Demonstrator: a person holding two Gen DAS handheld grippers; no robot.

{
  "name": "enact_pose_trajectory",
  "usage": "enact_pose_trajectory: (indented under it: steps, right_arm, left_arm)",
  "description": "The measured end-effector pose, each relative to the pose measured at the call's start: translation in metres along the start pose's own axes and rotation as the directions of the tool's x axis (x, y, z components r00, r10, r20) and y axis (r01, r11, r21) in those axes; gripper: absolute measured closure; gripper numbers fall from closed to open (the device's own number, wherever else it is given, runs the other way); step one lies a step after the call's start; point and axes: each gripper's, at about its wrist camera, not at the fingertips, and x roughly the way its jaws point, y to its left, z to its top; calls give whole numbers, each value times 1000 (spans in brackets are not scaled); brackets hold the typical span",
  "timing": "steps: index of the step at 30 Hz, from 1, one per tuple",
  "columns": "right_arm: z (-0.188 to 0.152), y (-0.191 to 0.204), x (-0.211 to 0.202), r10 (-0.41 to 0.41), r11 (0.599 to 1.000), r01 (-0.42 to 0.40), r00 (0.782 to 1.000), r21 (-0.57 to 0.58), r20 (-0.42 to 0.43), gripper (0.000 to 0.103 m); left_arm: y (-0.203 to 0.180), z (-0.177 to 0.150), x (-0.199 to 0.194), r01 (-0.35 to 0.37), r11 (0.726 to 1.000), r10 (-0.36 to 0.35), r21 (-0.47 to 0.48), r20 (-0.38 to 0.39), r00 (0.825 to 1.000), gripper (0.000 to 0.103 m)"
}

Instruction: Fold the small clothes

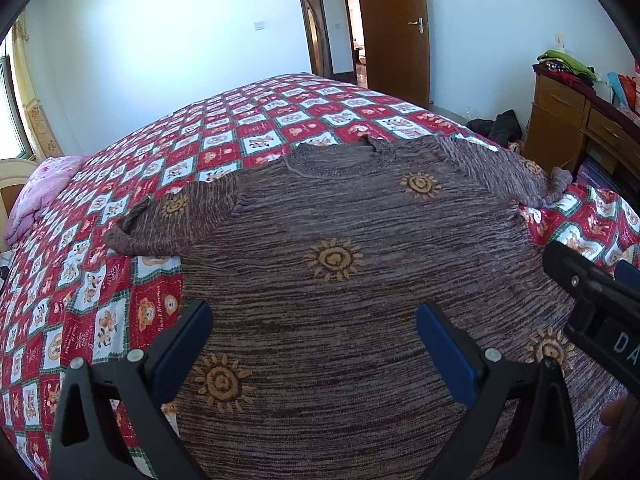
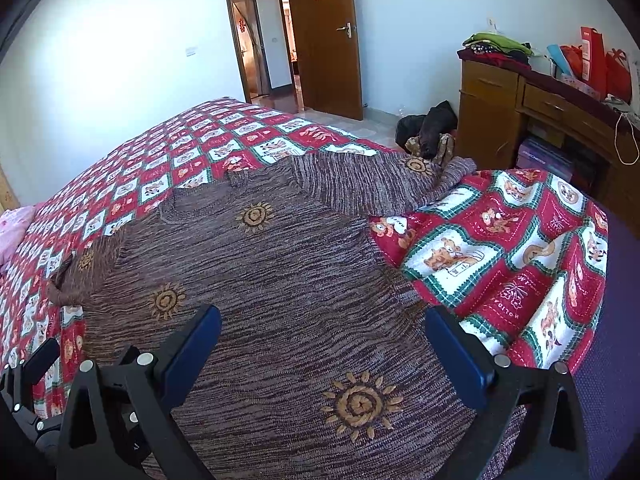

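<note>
A brown knit sweater point(image 1: 340, 240) with yellow sun motifs lies flat on the bed, collar at the far side, both sleeves spread out. It also shows in the right wrist view point(image 2: 280, 280). My left gripper point(image 1: 314, 320) is open and empty, hovering above the sweater's lower left part. My right gripper point(image 2: 322, 328) is open and empty above the lower right part, near the hem. The right gripper's body shows at the right edge of the left wrist view point(image 1: 592, 304).
The bed carries a red, white and green checked quilt point(image 1: 120, 280) point(image 2: 520, 260). A pink pillow point(image 1: 40, 188) lies at the far left. A wooden dresser point(image 2: 500, 112) with stacked clothes stands right of the bed. Dark bags point(image 2: 428, 124) sit on the floor by it.
</note>
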Motion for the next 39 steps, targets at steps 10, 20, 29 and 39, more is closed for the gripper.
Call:
enact_pose_trajectory:
  steps: [10, 20, 29, 39]
  right_arm:
    - [-1, -3, 0, -6, 1000, 6, 1000, 3, -5, 1]
    - [-3, 1, 2, -7, 1000, 7, 1000, -5, -15, 1]
    - [-4, 1, 4, -9, 1000, 9, 1000, -3, -20, 1]
    - [-5, 1, 9, -8, 1000, 8, 999, -3, -35, 1]
  left_arm:
    - [0, -2, 1, 16, 1000, -16, -18, -15, 1000, 0]
    - [2, -3, 4, 26, 999, -26, -28, -26, 999, 0]
    - [2, -5, 6, 33, 999, -34, -34, -33, 999, 0]
    - [1, -7, 10, 34, 999, -36, -32, -44, 998, 0]
